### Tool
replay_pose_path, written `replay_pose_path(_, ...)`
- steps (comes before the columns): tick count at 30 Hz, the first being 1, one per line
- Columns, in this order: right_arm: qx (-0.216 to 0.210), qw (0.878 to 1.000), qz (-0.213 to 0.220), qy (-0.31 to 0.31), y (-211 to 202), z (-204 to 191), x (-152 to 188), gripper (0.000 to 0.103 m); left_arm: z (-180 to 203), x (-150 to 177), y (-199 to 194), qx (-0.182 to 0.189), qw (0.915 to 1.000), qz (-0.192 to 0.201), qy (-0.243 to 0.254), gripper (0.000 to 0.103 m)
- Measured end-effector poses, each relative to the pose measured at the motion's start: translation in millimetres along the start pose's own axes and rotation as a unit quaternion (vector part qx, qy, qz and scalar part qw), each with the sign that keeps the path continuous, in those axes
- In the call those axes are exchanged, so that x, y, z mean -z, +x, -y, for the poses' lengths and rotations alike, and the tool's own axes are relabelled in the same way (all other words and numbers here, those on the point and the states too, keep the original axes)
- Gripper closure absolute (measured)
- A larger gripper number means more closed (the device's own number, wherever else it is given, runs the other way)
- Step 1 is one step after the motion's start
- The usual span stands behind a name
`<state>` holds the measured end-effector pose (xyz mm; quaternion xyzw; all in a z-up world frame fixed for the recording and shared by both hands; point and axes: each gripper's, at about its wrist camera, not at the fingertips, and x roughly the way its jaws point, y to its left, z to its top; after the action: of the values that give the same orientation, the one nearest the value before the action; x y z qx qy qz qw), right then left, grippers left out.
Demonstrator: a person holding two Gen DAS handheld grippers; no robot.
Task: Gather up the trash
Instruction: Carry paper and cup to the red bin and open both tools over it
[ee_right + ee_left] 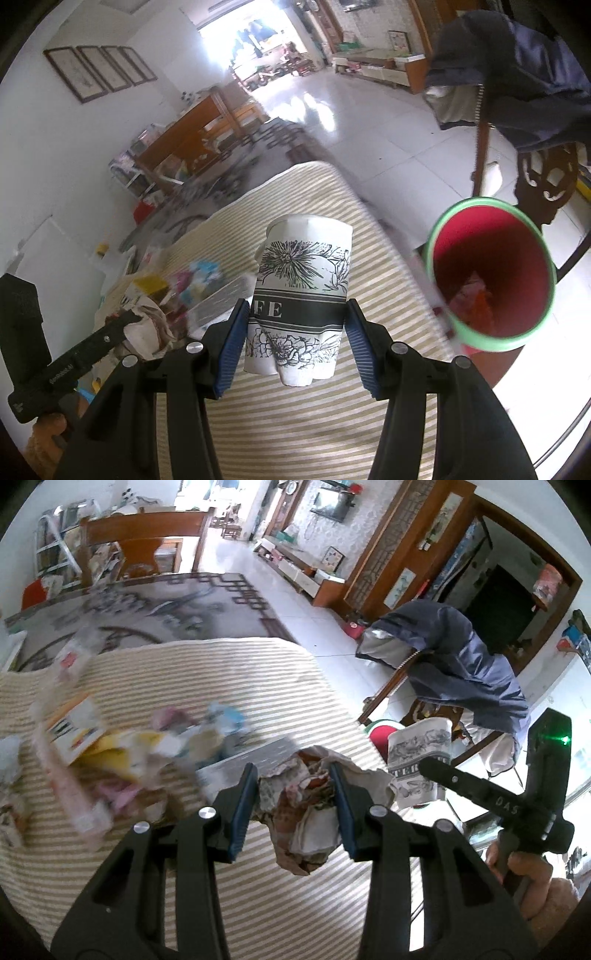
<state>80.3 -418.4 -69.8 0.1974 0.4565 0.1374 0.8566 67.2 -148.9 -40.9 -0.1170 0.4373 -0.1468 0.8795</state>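
Right wrist view: the blue-padded fingers point(240, 347) of the right gripper point(297, 347) are clamped on the sides of a crumpled white paper coffee cup with black flower print point(301, 295), held up above the worktop with its beige-and-white striped cloth point(295, 424). Just to the right and lower stands a round bin, red inside with a pale green rim point(434, 236), with a few scraps already at its bottom.

In the left wrist view, the left gripper point(295, 808) has its fingers pressed on a wad of crumpled brown-and-white paper point(303, 819), also lifted clear of the cloth. Beyond it, more litter lies heaped on the cloth: a blurred pile of yellow, pink and blue wrappers and card point(147, 746). Further out, a dark blue jacket point(461, 664) hangs over a wooden chair, close to the bin.

Both pieces look to be on their way to the bin. The cup is already squashed, so a soft grip could let it slip and fall to the floor short of the rim. The paper wad hangs loosely below the fingers and could tear or shed. The two grippers are close together, so they might knock each other over the bin's mouth.
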Motion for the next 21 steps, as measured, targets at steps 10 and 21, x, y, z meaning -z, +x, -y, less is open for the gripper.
replay_pose_path(10,0.025,0.997,0.026,0.064,-29,98,-24,0.052,79,-17,55,0.021,0.9987,-0.025,0.040,0.064)
replay_pose_path(21,0.050,0.991,0.032,0.122,-49,176,-29,0.052,141,-30,115,0.040,0.9951,-0.063,0.065,0.064)
